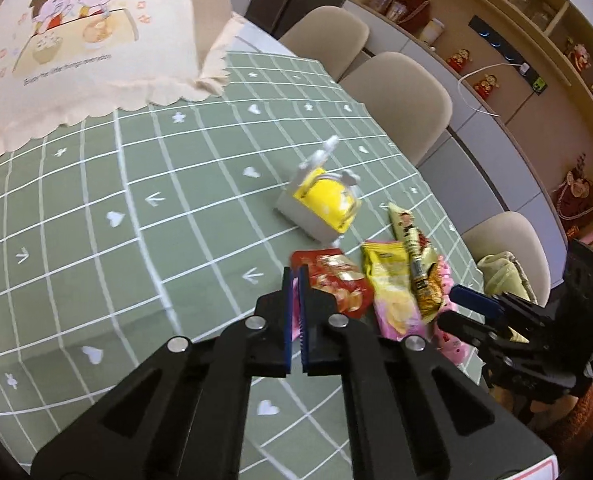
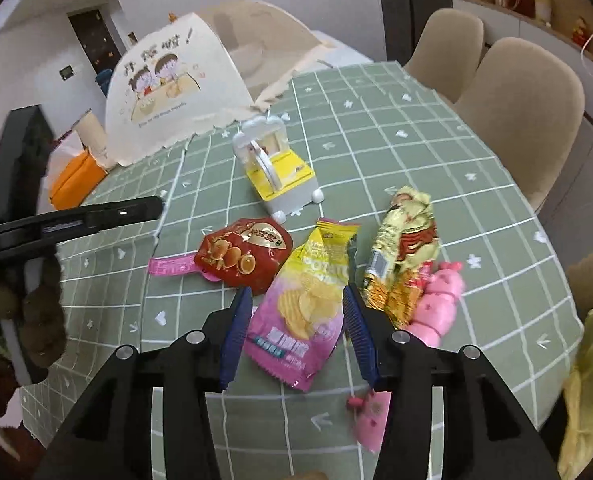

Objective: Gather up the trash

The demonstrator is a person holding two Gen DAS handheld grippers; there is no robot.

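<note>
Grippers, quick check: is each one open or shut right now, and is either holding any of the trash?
Left gripper: shut, with something thin and pink between its pads.
Right gripper: open, holding nothing, above the pink chip bag.

A chip bag [image 2: 300,312] is lying on the bench [image 2: 456,200] between the right hand-held gripper [image 2: 296,320] fingers, a round pouch [image 2: 242,254] sitting left, a crumpled wrapper [image 2: 406,240] right, a toy dispenser [image 2: 276,176] beyond.

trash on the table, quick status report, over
Left hand-held gripper shut, pink strip between its pads. Right hand-held gripper open over chip bag. Red packet and gold wrapper uncollected. Nothing blocking.
</note>
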